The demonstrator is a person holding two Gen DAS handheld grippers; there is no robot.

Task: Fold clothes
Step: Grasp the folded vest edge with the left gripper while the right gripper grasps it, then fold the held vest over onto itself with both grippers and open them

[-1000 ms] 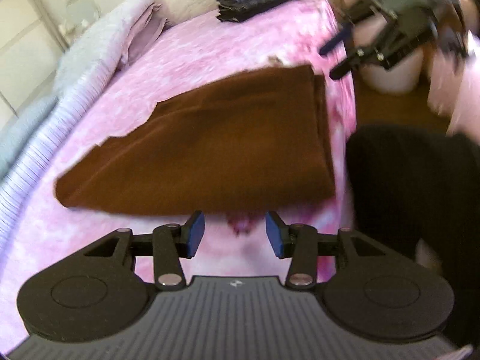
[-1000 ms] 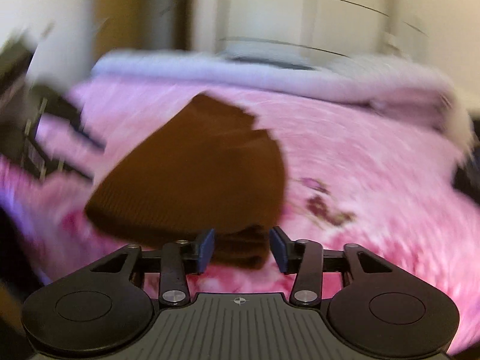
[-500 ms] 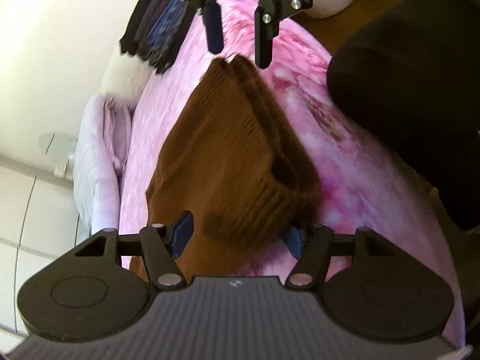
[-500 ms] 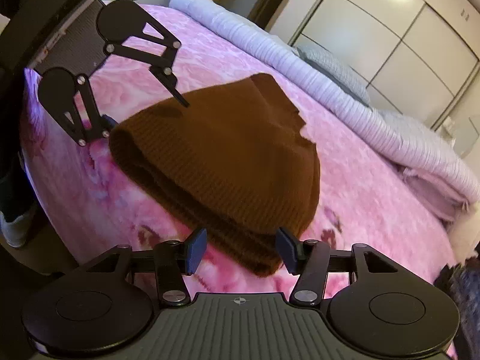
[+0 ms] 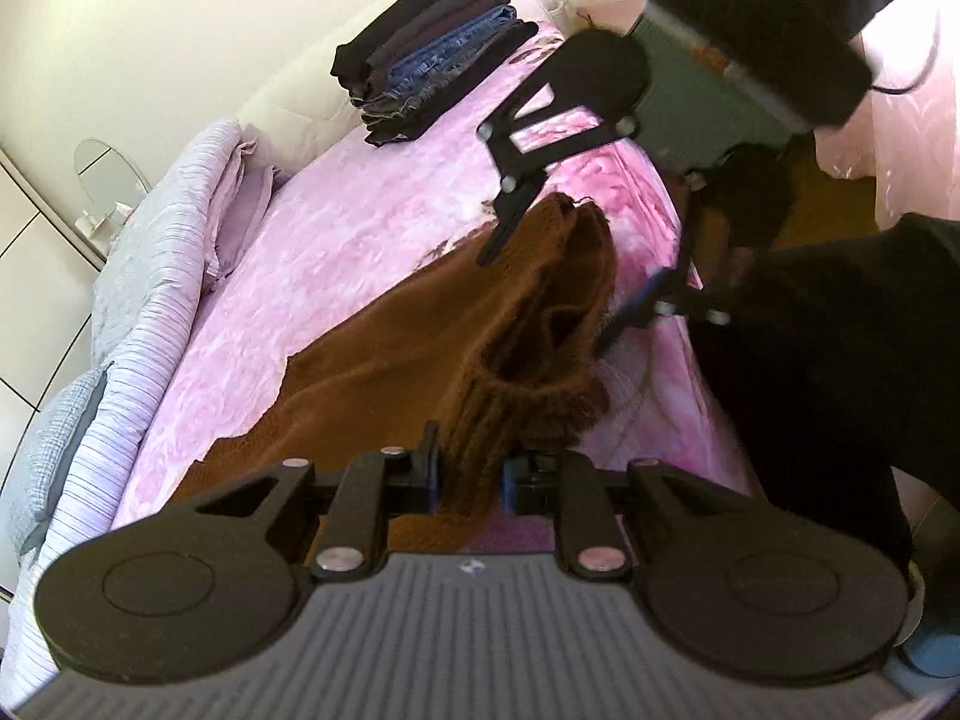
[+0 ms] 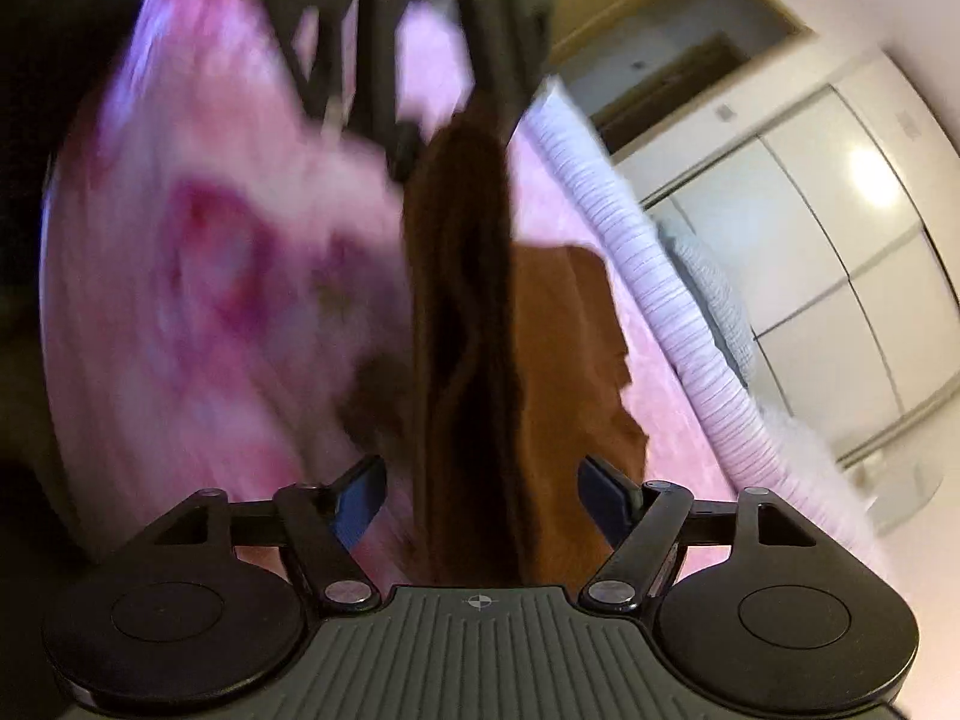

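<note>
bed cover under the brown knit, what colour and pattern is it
Pink bed cover with mottled darker rose blotches, clearest in the left wrist view.

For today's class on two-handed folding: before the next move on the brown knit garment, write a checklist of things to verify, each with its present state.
1. Left gripper has hold of the brown knit garment: ok, its jaws have just been closing and now pinch a ribbed edge.
2. Right gripper has hold: not ok, its jaws have just been opening and stand wide, with the cloth between them but unpressed.
3. Both grippers on the same folded edge: ok, the right one straddles its far end.
4. Garment lying flat: not ok, the gripped edge is bunched and raised.
5. Stack of folded clothes clear of the work: ok, it sits apart on the pink bedspread.
6. Layers aligned: cannot tell.
</note>
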